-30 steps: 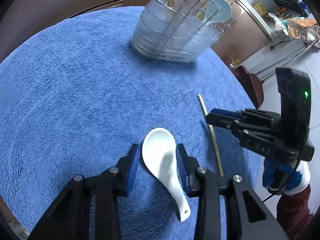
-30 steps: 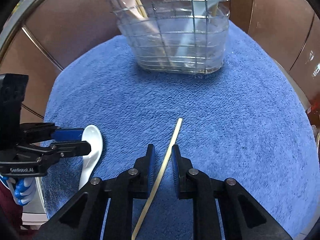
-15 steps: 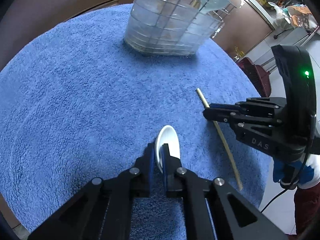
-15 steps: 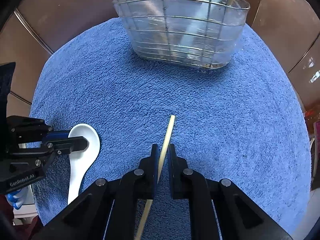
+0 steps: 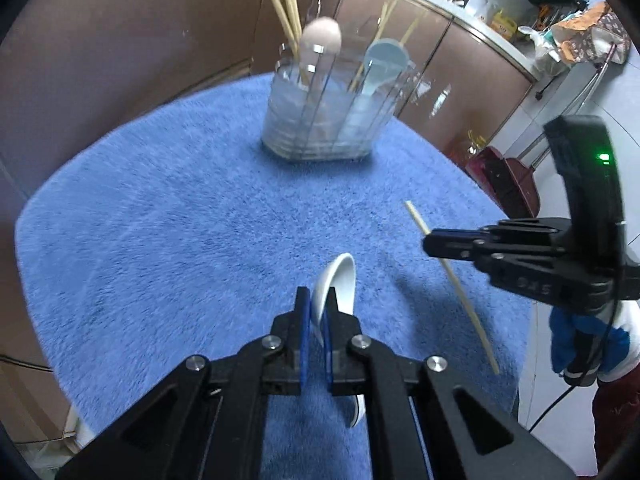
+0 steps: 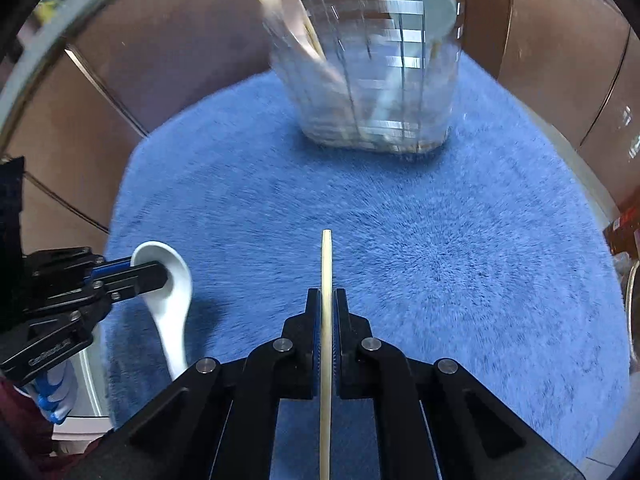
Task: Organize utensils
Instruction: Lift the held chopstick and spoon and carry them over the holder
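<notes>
Both utensils have come up off the blue towel (image 6: 460,240) since a second ago: then the white spoon (image 5: 338,284) lay flat between spread fingers and the chopstick (image 6: 327,280) rested on the pile; now each is pinched and lifted, with shadows on the cloth below them.

The left tool (image 5: 316,312) is pressed together on the spoon, gripping it near the bowl so the bowl points ahead and the handle hangs down behind the fingers. The right tool (image 6: 327,312) is pressed together on the chopstick partway along its length, the tip jutting forward toward the far side of the worktop and the rest trailing back under the tool.

The wire utensil holder (image 6: 376,92) stands near the far edge of the worktop, well apart from both tools. It already carries several chopsticks, a pinkish spoon (image 5: 320,40) and a pale blue spoon (image 5: 386,60), standing upright. It is blurred in both views, so which compartment holds what cannot be told.

The step in hand looks like the carry: pickup is done, placing is not. The next move would call for bringing each utensil over the holder's rim, tipping it toward upright, and lowering it between the wires before letting go. The long chopstick may catch on the rim or on the sticks already inside, and the two tools would need to keep apart over a narrow opening.
</notes>
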The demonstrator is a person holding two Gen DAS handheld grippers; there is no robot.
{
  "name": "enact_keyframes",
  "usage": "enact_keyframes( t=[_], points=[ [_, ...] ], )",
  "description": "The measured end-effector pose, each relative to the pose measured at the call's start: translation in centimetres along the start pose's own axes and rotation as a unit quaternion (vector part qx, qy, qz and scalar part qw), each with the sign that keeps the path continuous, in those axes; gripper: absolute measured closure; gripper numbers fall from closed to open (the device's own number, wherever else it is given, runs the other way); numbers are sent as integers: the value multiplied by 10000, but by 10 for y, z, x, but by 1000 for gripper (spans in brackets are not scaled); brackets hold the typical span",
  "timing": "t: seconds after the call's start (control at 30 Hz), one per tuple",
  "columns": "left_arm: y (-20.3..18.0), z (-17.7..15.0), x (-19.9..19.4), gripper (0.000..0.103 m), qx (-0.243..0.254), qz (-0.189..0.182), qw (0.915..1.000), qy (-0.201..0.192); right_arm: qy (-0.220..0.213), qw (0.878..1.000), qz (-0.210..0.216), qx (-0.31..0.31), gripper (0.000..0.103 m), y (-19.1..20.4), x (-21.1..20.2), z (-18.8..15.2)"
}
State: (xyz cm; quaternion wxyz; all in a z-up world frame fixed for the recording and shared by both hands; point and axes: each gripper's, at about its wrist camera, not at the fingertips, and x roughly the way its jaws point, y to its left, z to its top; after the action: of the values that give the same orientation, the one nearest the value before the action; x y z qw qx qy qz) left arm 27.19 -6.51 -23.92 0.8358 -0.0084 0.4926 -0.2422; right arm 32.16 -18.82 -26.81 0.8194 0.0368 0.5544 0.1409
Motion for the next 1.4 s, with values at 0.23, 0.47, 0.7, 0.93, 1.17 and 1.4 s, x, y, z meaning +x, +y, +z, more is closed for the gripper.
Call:
enact_keyframes(
  t=[0.23,0.47,0.7,0.93,1.17,1.4],
  points=[
    [-7,-22,-59,98,-81,131,9984,-543,-971,9949,267,-101,98,17,-74,-31],
    [-25,-43,-116,98,-206,281,9934,-1089,-2099,9766,368,-290,98,37,-139,-67],
    [-45,-51,-165,98,-240,460,9857,-1605,-3067,9491,459,-557,98,52,-198,-88],
    [-68,-30,-196,98,-13,641,9744,-2155,-3689,9263,527,-559,98,43,-220,-85],
    [-77,9,-198,98,51,626,9675,-2451,-3987,9136,588,-534,98,26,-222,-57],
    [-80,76,-175,98,130,692,9590,-2747,-4311,8992,619,-414,98,2,-210,4]
  ],
)
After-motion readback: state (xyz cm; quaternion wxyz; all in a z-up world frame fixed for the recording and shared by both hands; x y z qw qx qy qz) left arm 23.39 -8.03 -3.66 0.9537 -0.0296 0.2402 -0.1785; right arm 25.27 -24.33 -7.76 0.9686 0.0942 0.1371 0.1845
